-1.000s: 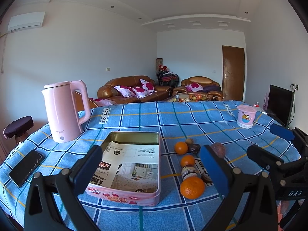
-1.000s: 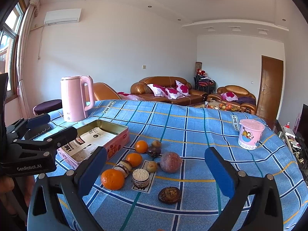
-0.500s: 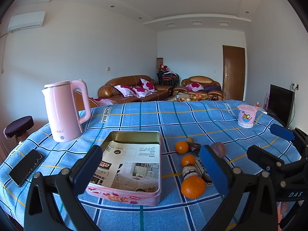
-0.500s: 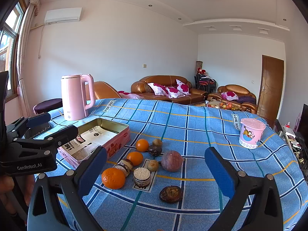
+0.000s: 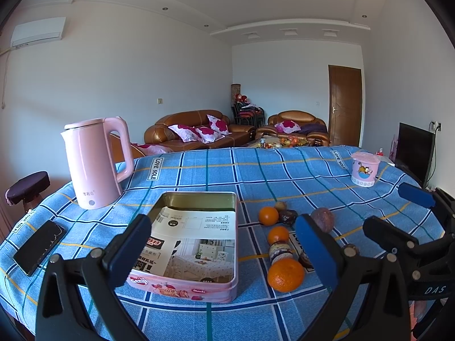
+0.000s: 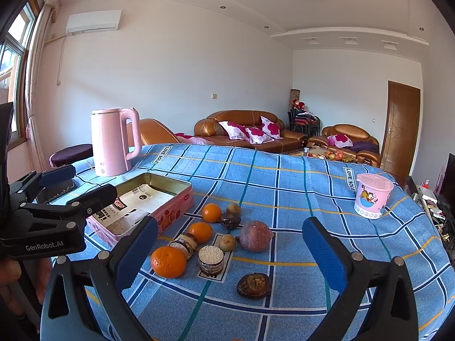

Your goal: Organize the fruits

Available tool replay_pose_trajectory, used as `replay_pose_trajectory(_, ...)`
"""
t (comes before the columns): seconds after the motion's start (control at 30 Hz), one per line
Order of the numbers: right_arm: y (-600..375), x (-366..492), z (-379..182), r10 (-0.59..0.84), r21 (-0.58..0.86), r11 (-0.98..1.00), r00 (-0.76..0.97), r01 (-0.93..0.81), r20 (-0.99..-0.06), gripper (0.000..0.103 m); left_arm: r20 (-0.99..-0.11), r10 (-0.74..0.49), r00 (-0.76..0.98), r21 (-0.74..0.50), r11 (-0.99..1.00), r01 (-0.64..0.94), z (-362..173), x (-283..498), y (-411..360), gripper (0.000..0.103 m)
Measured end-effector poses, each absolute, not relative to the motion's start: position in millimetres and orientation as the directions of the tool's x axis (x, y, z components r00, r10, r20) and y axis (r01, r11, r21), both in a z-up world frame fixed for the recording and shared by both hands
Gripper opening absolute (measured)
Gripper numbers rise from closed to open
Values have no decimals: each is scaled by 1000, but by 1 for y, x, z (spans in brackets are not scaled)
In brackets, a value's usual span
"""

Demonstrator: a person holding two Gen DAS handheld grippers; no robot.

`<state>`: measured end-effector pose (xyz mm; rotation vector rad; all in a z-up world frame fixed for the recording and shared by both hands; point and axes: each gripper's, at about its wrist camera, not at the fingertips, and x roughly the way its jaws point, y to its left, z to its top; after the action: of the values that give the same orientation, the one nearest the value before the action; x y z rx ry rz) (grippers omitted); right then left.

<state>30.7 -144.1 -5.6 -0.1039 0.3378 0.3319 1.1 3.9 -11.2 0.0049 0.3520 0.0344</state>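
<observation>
Left tongs and right tongs both apart, holding nothing, above the counter. Oranges lie right of the open tin.

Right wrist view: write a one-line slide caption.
Open right gripper hovers over oranges and snacks on a blue checked tablecloth, beside an open pink tin.
</observation>
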Motion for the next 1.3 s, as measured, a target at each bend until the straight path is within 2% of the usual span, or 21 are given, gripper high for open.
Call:
replay_pose_trajectory(0.63, -145, 43, -22, 281, -49, 945, 876, -324, -393, 102, -390, 41, 920, 34, 999, -31, -27, 13, 0, 103)
replay_pose_trajectory(1.13, -155, 67, -61, 201, -88, 957, 854, -275, -481, 102, -438, 6, 899, 66, 998, 26, -53, 24, -24, 103)
replay_pose_trajectory(1.3, -164, 69, -69, 236, -43, 955, 837, -294, -494, 102, -452, -20, 892, 73, 996, 59, -59, 26, -33, 96)
